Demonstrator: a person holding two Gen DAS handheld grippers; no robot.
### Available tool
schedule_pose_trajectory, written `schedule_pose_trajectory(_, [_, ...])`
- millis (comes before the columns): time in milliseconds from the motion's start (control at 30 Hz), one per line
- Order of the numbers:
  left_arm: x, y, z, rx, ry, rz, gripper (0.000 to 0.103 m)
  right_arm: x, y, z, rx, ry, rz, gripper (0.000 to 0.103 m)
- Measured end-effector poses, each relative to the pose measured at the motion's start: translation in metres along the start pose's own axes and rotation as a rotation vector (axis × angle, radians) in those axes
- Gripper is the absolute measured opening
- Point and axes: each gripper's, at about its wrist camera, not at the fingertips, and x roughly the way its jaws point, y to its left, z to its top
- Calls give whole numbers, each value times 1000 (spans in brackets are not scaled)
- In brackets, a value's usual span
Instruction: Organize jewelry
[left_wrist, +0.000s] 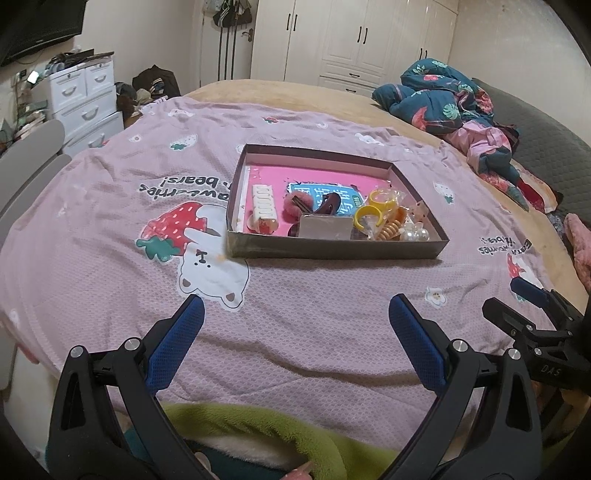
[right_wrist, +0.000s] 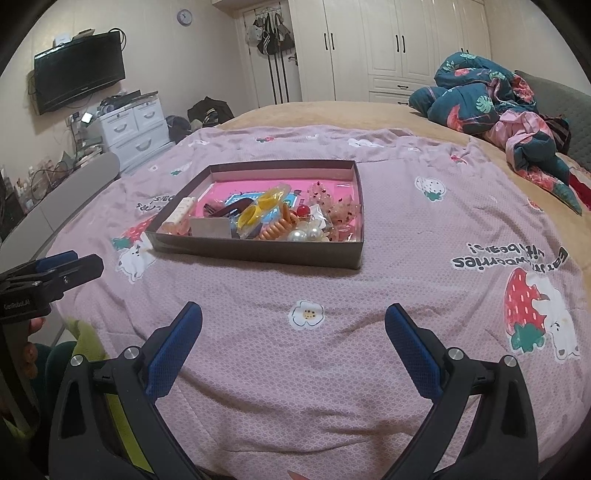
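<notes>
A shallow dark box (left_wrist: 332, 249) with a pink floor lies on the pink bedspread; it also shows in the right wrist view (right_wrist: 258, 251). Inside lie a white hair claw (left_wrist: 264, 206), a pink pompom (left_wrist: 299, 205), yellow rings (left_wrist: 382, 199), an orange coil tie (left_wrist: 391, 229), pearls (left_wrist: 417, 234) and a grey card (left_wrist: 325, 227). My left gripper (left_wrist: 295, 314) is open and empty, hovering short of the box. My right gripper (right_wrist: 293, 317) is open and empty, also short of the box, to the right of the left one.
The pink strawberry-and-bear bedspread (left_wrist: 110, 229) covers the bed. A crumpled teal floral quilt (left_wrist: 450, 96) lies at the far right. White drawers (left_wrist: 86, 99) stand left of the bed, wardrobes (right_wrist: 399, 44) behind. A green fleece (left_wrist: 258, 428) lies at the near edge.
</notes>
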Motion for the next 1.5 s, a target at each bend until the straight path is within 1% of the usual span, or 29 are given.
schedule_pose_trajectory(367, [-4, 3, 1, -3, 0, 12, 94, 0, 0, 2, 4, 4, 6, 99])
schedule_pose_trajectory(1500, [-7, 3, 2, -3, 1, 18, 94, 0, 0, 2, 3, 4, 5, 99])
